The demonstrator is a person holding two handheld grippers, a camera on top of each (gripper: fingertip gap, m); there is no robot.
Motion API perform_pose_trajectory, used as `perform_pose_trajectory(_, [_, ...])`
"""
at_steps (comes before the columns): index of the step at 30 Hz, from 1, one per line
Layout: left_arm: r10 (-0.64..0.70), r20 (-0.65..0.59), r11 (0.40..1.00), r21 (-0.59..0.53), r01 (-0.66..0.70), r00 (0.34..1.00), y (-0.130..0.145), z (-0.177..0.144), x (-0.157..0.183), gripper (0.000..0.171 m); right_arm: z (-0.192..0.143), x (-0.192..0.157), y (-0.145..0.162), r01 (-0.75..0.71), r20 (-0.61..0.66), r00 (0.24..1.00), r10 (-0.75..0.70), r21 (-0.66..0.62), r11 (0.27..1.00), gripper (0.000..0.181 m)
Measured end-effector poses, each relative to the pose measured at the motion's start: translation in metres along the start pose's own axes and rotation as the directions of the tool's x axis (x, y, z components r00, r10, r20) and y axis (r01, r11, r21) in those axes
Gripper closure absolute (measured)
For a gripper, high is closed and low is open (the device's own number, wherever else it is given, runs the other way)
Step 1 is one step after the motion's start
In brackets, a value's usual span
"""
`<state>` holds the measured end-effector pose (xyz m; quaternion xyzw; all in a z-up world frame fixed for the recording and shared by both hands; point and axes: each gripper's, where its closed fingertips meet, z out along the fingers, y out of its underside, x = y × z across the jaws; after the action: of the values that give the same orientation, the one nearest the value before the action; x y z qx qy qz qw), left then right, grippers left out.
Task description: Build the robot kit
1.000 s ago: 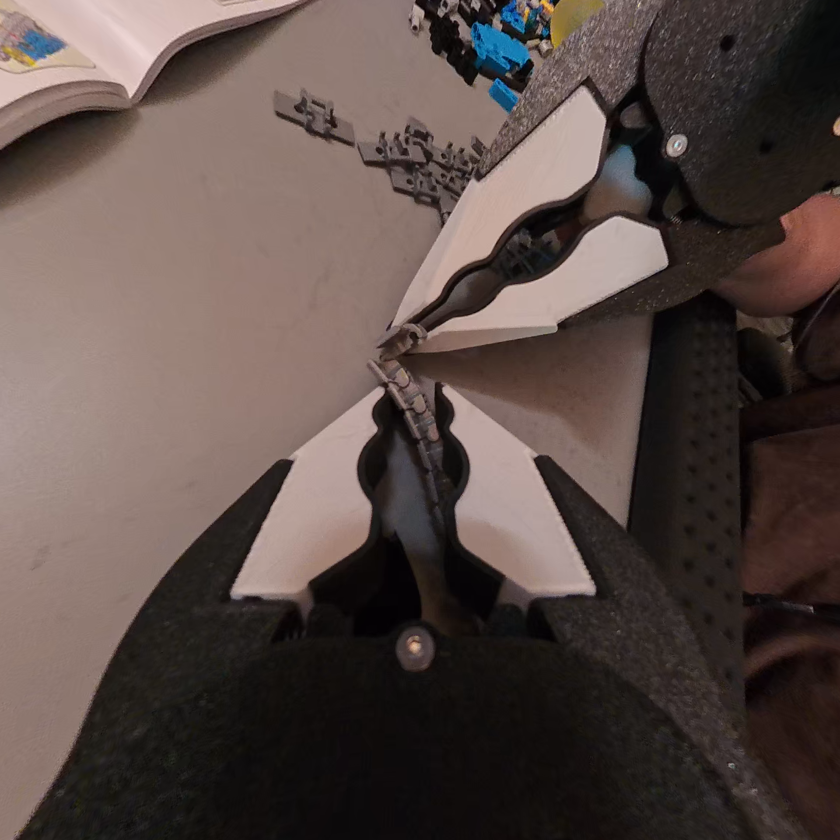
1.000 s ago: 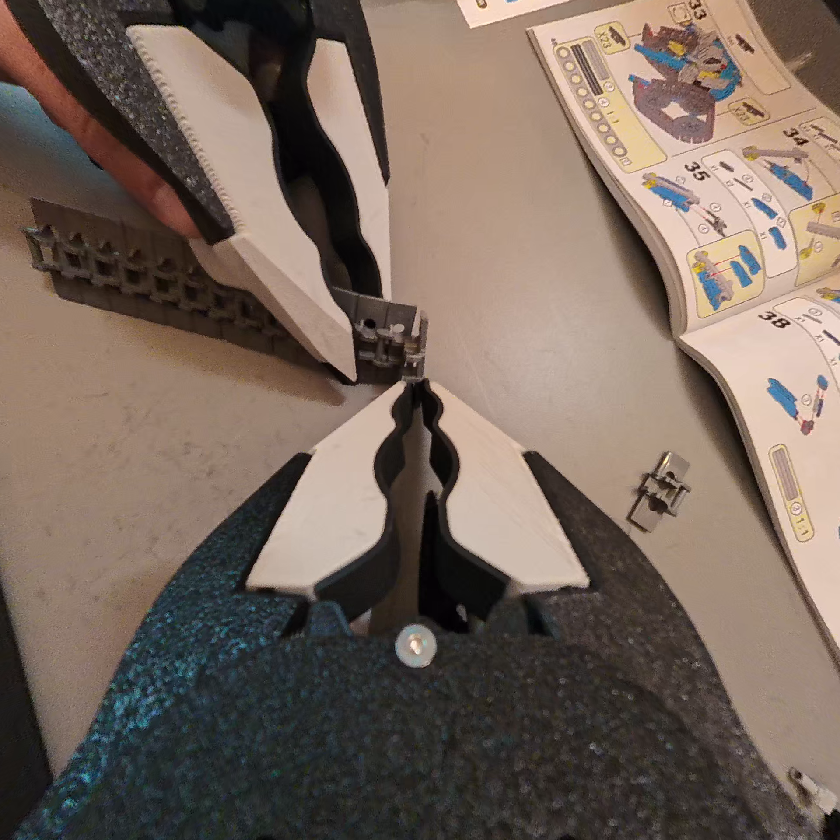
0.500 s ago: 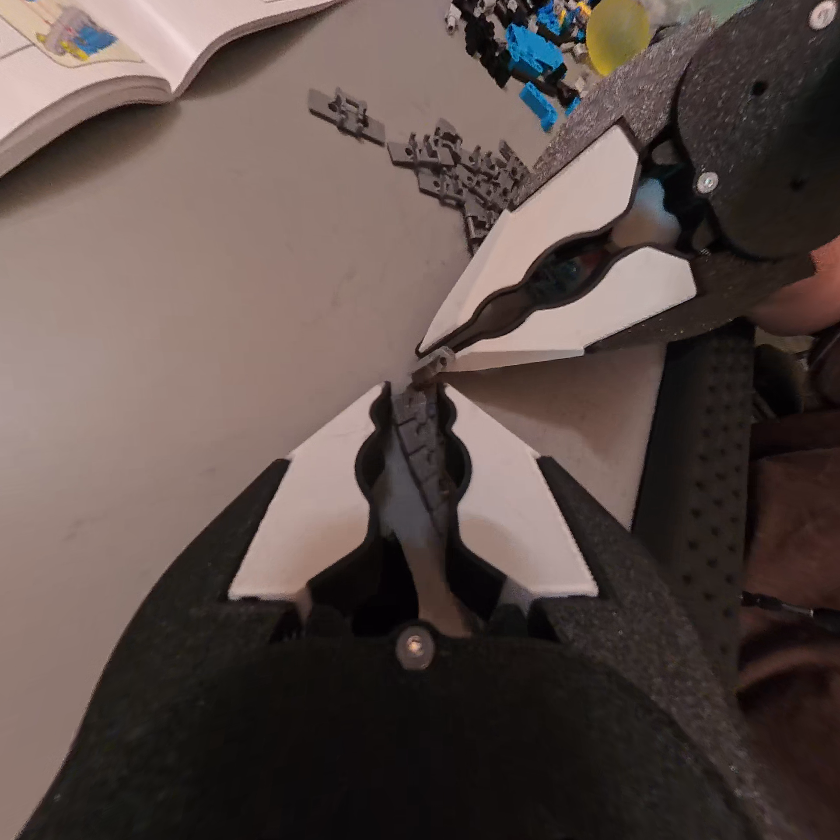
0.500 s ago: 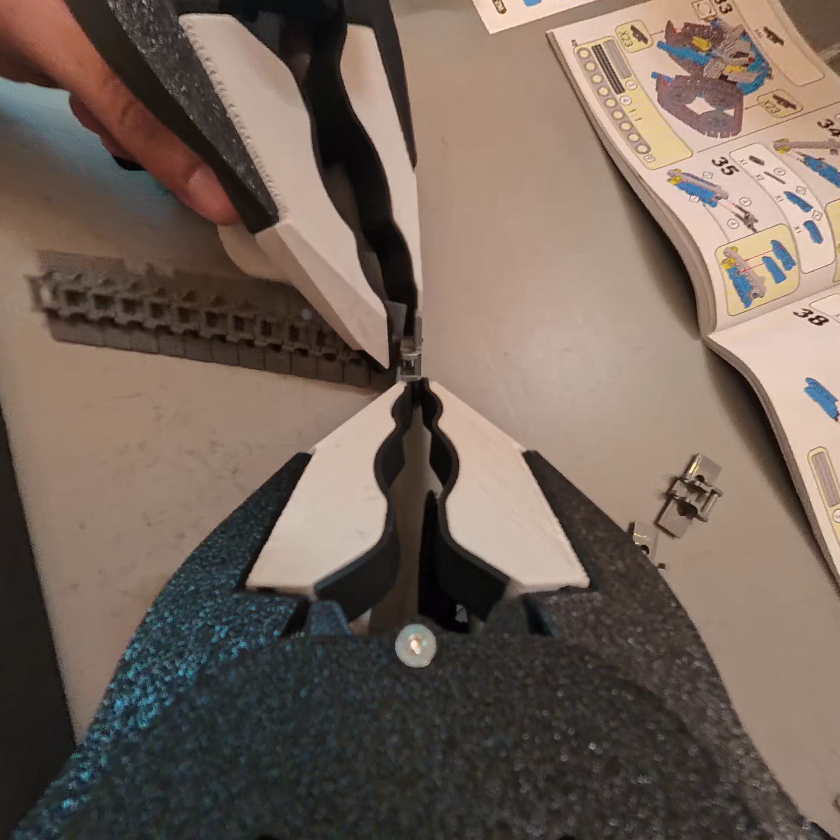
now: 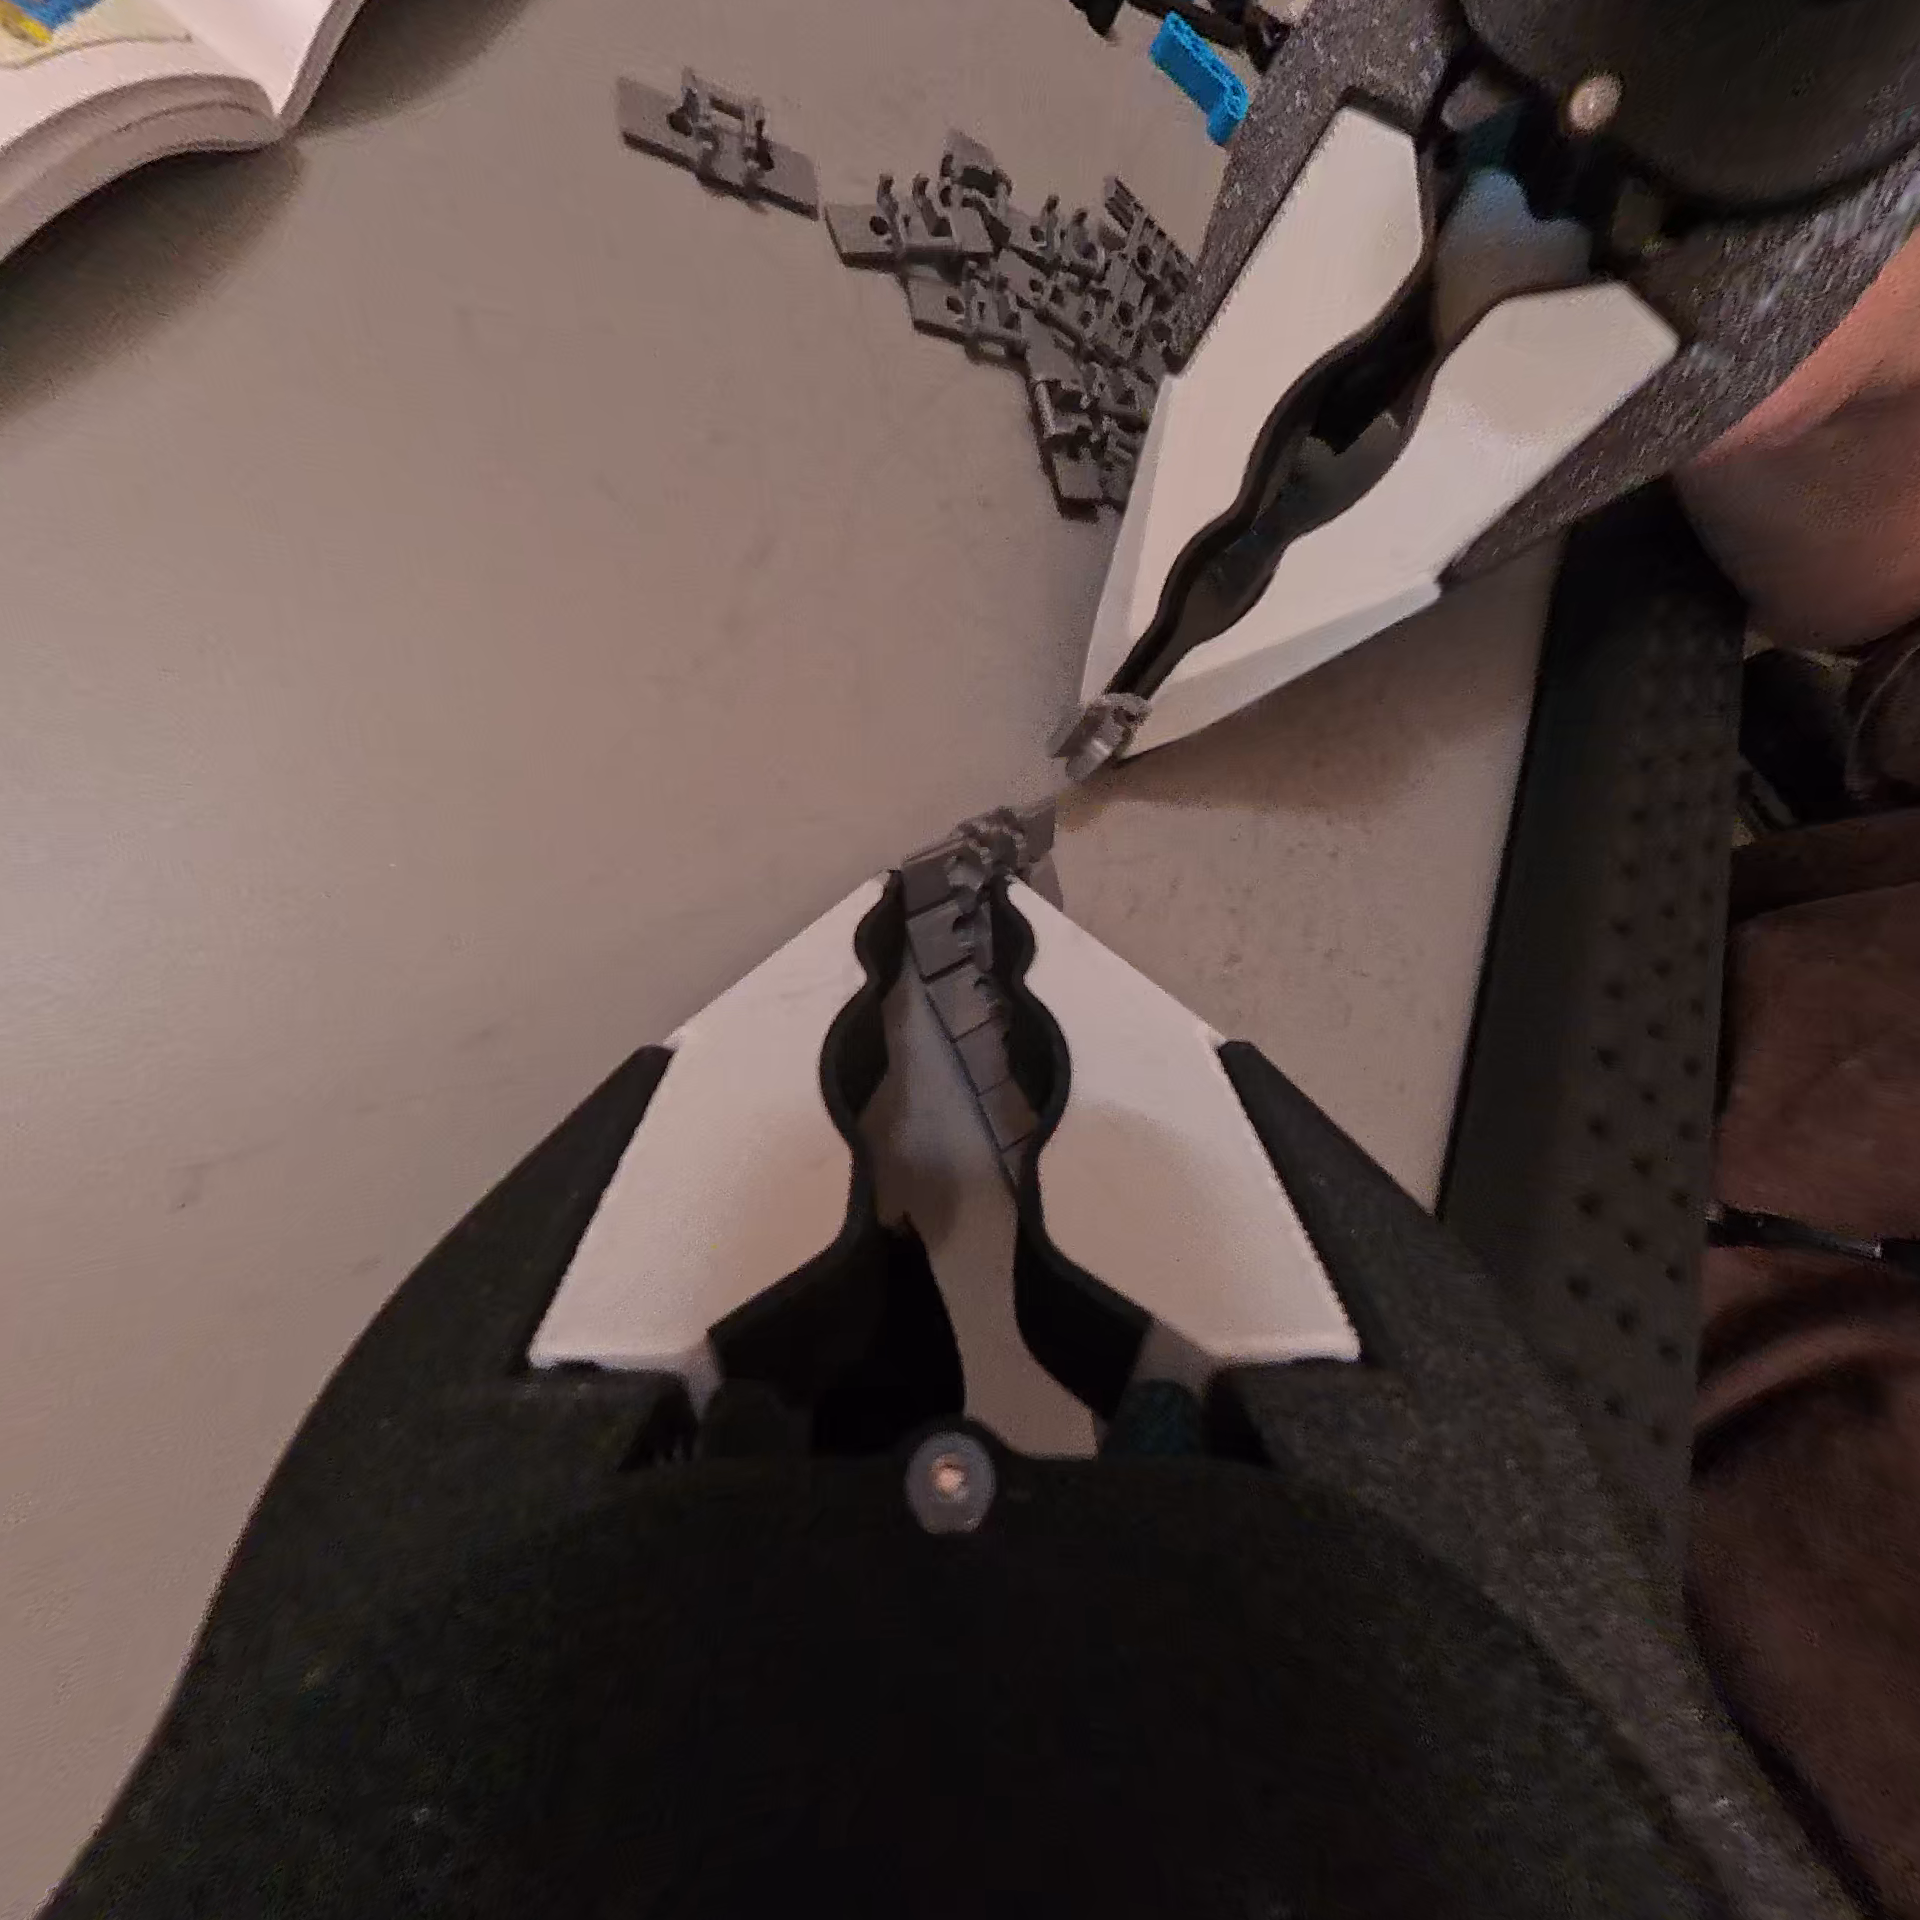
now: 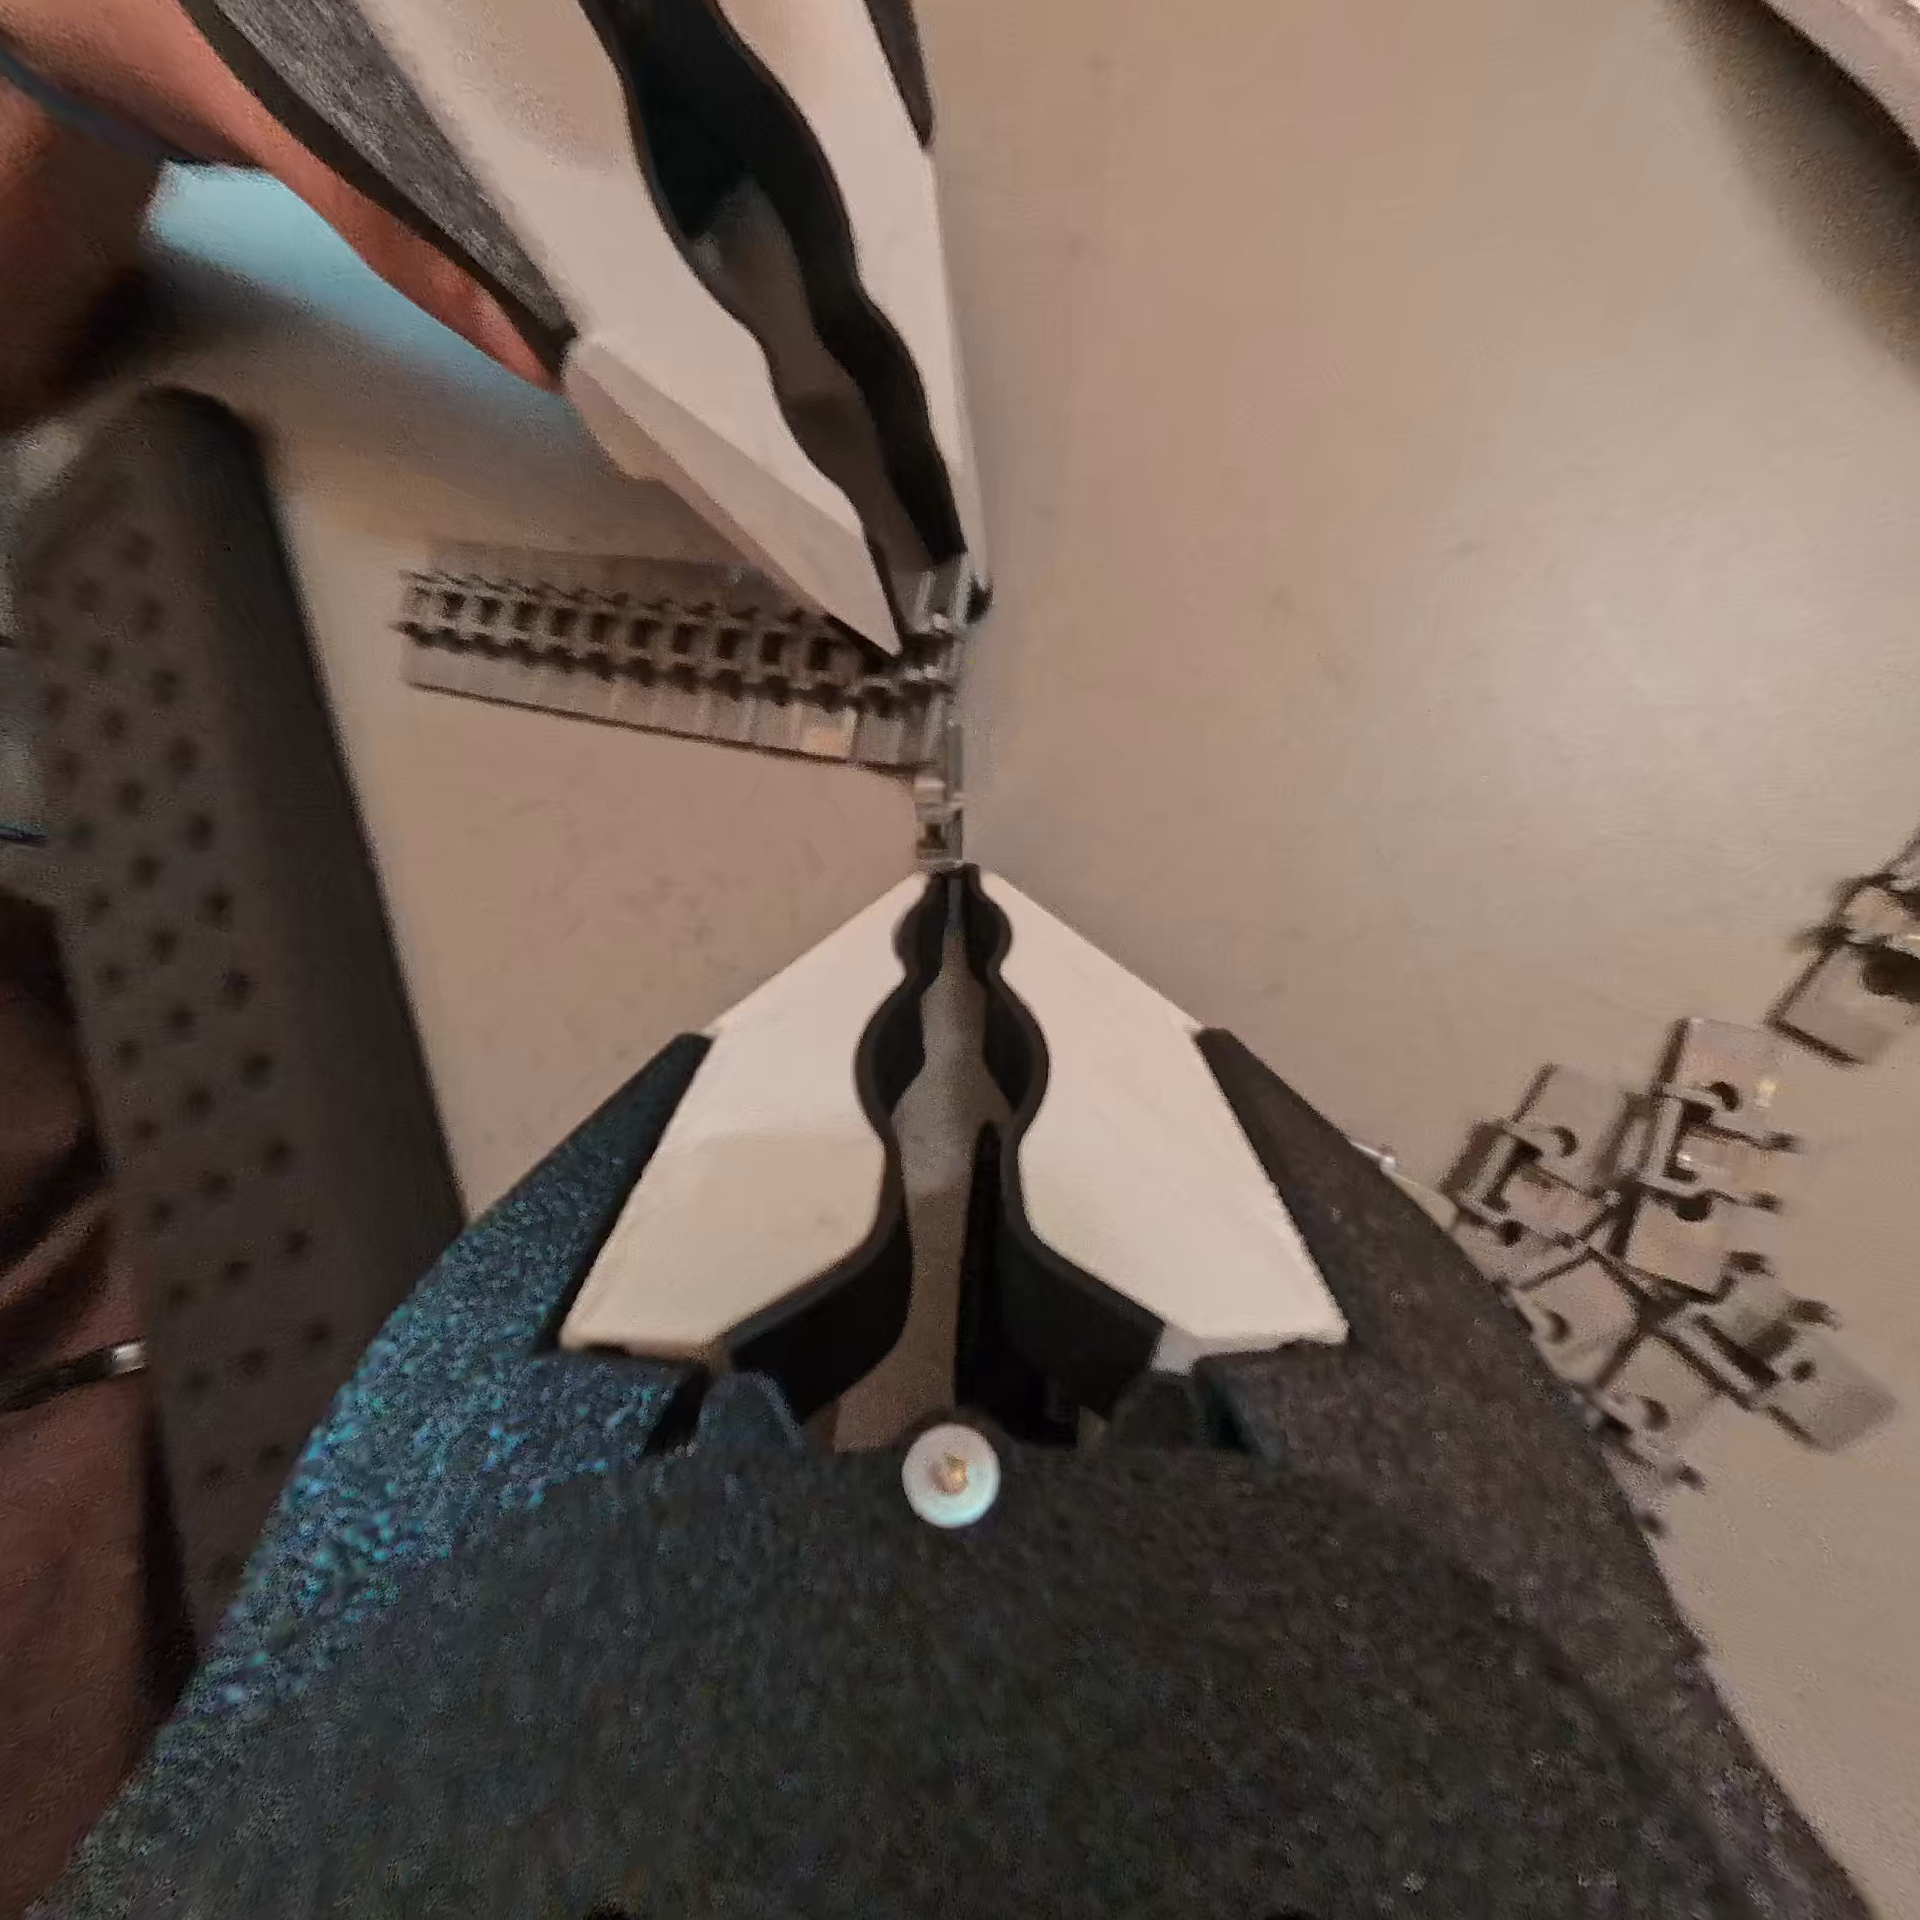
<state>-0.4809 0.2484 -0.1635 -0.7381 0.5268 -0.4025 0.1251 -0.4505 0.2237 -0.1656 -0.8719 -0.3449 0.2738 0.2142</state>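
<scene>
Track strip (image 5: 961, 961) of joined grey links sits clamped in the left gripper (image 5: 951, 894) near the desk (image 5: 416, 623) edge. One single link (image 5: 1101, 727) is pinched in the right gripper (image 5: 1127, 698), almost meeting the strip's end. Farther off lie a loose-link pile (image 5: 1049, 301), one blue piece (image 5: 1195, 73), one booklet (image 5: 125, 94).
</scene>
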Motion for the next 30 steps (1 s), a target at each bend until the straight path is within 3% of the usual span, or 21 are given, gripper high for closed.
perform_pose_trajectory(2, [0.007, -0.005, 1.000, 0.004, -0.007, 1.000, -0.001, 0.001, 0.002, 0.156, -0.003, -0.002, -0.008, -0.039, 0.047, 0.998, 0.036, 0.064, 0.997, 0.178])
perform_pose_trajectory(5, [-0.003, -0.024, 1.000, 0.013, 0.003, 1.000, -0.002, 0.003, 0.005, 0.157, -0.005, 0.000, -0.017, 0.026, -0.009, 1.000, -0.025, 0.112, 0.993, 0.178])
perform_pose_trajectory(9, [-0.049, -0.053, 0.999, 0.013, 0.050, 0.997, -0.001, 0.005, 0.008, 0.157, 0.001, -0.002, -0.016, 0.113, -0.126, 0.986, -0.108, 0.035, 0.993, 0.178])
perform_pose_trajectory(13, [-0.077, -0.081, 0.996, 0.037, 0.080, 0.994, -0.004, 0.003, 0.007, 0.158, 0.011, 0.002, -0.010, 0.091, -0.174, 0.980, -0.095, -0.032, 0.995, 0.178])
perform_pose_trajectory(18, [-0.142, -0.157, 0.988, 0.041, 0.150, 0.977, -0.003, 0.002, 0.006, 0.156, 0.013, 0.004, -0.012, 0.071, -0.169, 0.983, -0.073, -0.018, 0.997, 0.178])
perform_pose_trajectory(21, [-0.199, -0.233, 0.976, 0.037, 0.213, 0.952, -0.005, -0.001, 0.012, 0.144, 0.014, 0.006, -0.014, 0.029, -0.154, 0.988, -0.025, 0.019, 0.999, 0.178])
perform_pose_trajectory(26, [-0.289, -0.295, 0.947, 0.055, 0.318, 0.911, -0.011, -0.003, 0.014, 0.144, 0.014, 0.009, -0.015, 0.018, -0.166, 0.986, -0.013, 0.028, 0.999, 0.178])
perform_pose_trajectory(30, [-0.302, -0.236, 0.944, 0.062, 0.325, 0.924, -0.009, 0.002, 0.008, 0.149, 0.015, 0.004, -0.016, 0.000, -0.123, 0.992, 0.006, 0.047, 0.999, 0.178])
